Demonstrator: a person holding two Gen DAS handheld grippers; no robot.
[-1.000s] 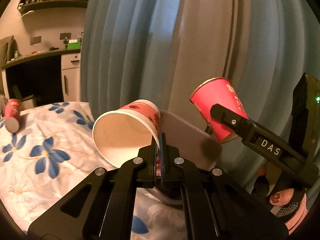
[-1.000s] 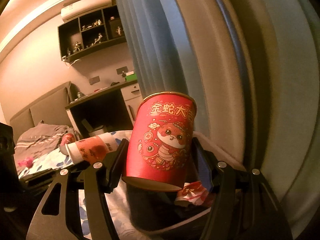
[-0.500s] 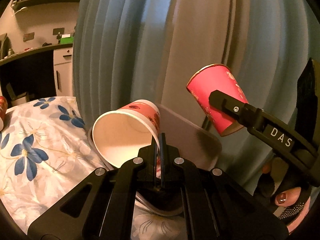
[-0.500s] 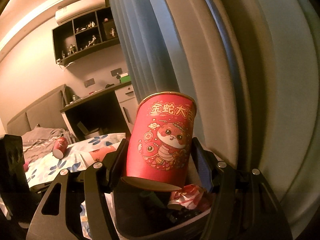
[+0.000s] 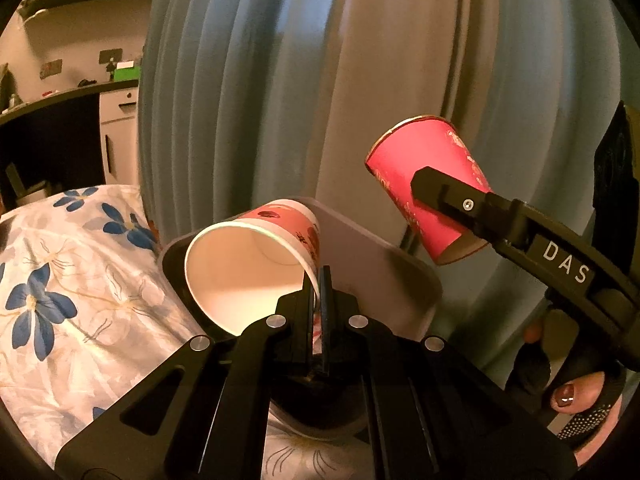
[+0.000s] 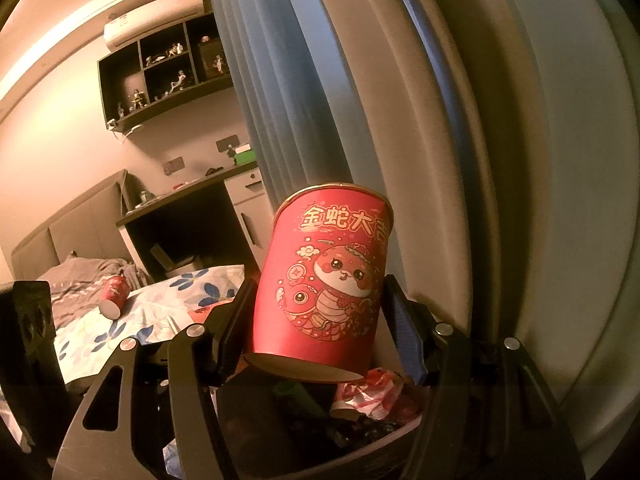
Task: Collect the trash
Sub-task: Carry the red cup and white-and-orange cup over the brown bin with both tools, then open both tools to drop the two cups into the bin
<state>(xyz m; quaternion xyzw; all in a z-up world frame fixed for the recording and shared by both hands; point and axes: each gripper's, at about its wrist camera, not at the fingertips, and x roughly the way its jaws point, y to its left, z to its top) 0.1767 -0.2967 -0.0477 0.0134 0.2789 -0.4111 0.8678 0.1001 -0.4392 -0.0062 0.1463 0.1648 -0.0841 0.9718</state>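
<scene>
My left gripper [image 5: 318, 280] is shut on the rim of a red paper cup [image 5: 248, 268] tipped on its side, white inside facing me, above a dark trash bin [image 5: 384, 276] with a raised grey lid. My right gripper [image 6: 316, 300] is shut on a second red paper cup [image 6: 324, 288] with a cartoon snake, held upside down over the bin [image 6: 304, 432], which holds crumpled wrappers [image 6: 372, 396]. That cup [image 5: 428, 184] and a finger [image 5: 452, 200] of the right gripper show at the right of the left wrist view.
A bed with a blue-flowered white sheet [image 5: 68, 280] lies left of the bin. A third red cup [image 6: 114, 294] lies on the bed. Blue-grey curtains [image 5: 280, 80] hang close behind. A desk [image 6: 192, 208] and wall shelves [image 6: 168, 68] stand far left.
Both grippers, each with its cup, have moved closer over the bin and turned toward the curtain. The bin's open mouth and its trash now fill more of the right wrist view.
</scene>
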